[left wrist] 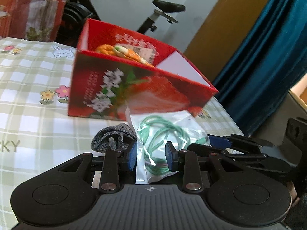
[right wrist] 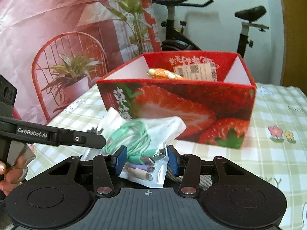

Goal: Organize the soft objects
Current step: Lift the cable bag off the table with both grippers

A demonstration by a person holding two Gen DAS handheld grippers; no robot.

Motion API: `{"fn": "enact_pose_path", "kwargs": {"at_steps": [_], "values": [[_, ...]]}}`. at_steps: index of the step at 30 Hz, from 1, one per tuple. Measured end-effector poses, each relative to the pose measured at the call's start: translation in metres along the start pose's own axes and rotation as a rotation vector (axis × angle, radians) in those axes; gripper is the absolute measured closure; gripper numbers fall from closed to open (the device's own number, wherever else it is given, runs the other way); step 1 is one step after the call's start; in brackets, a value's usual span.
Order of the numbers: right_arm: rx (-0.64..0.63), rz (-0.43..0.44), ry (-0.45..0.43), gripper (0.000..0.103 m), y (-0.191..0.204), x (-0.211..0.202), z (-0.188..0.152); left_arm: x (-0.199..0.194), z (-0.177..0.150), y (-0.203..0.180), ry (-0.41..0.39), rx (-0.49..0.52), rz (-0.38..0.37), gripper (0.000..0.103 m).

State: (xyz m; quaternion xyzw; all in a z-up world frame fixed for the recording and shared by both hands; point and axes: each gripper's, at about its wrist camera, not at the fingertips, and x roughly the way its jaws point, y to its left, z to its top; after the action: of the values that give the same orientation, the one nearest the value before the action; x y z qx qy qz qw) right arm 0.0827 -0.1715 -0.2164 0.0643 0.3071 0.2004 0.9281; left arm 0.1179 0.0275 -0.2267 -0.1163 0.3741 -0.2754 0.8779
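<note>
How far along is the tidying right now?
Done: an orange plush toy lies in the strawberry box. In hand: both tongs, left and right, grip the clear bag of green cable before the box. Left: bag and grey knit pouch.

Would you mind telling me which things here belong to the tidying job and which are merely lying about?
Part of the job:
- clear bag of green cable, between both grippers' pads
- red strawberry box
- orange soft toy in the box
- grey knitted pouch

Lying about:
- exercise bike
- blue curtain
- checked tablecloth
</note>
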Motion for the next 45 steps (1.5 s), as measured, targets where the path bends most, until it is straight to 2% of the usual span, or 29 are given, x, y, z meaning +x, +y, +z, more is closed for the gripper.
{"fn": "enact_pose_path", "kwargs": {"at_steps": [8,18,20,24,27,29,32,36,40,45], "values": [[0.081,0.020,0.053,0.063,-0.017,0.006,-0.017,0.007,-0.006,0.004,0.033,0.005,0.026,0.067],[0.102,0.033,0.061,0.063,-0.025,0.010,-0.024,-0.016,-0.002,0.025,-0.059,-0.105,0.083,0.066],[0.090,0.029,0.059,0.063,-0.023,0.010,-0.025,-0.016,-0.001,0.024,-0.056,-0.101,0.069,0.066],[0.084,0.028,0.057,0.063,-0.022,0.010,-0.025,0.002,-0.005,0.012,0.009,-0.067,0.027,0.067],[0.083,0.029,0.056,0.063,-0.023,0.010,-0.026,0.015,-0.008,0.012,0.045,-0.041,0.055,0.067],[0.084,0.031,0.055,0.063,-0.024,0.010,-0.026,0.024,-0.008,0.017,0.067,-0.061,0.056,0.067],[0.085,0.030,0.055,0.063,-0.024,0.012,-0.027,0.034,-0.006,0.022,0.096,-0.076,0.007,0.067],[0.088,0.028,0.052,0.063,-0.024,0.012,-0.027,0.043,-0.005,0.020,0.114,-0.061,-0.021,0.064],[0.082,0.031,0.052,0.064,-0.022,0.014,-0.026,0.051,-0.006,0.027,0.126,-0.113,-0.063,0.062],[0.066,0.032,0.042,0.064,-0.019,0.015,-0.023,0.046,-0.007,0.023,0.104,-0.106,-0.061,0.062]]}}
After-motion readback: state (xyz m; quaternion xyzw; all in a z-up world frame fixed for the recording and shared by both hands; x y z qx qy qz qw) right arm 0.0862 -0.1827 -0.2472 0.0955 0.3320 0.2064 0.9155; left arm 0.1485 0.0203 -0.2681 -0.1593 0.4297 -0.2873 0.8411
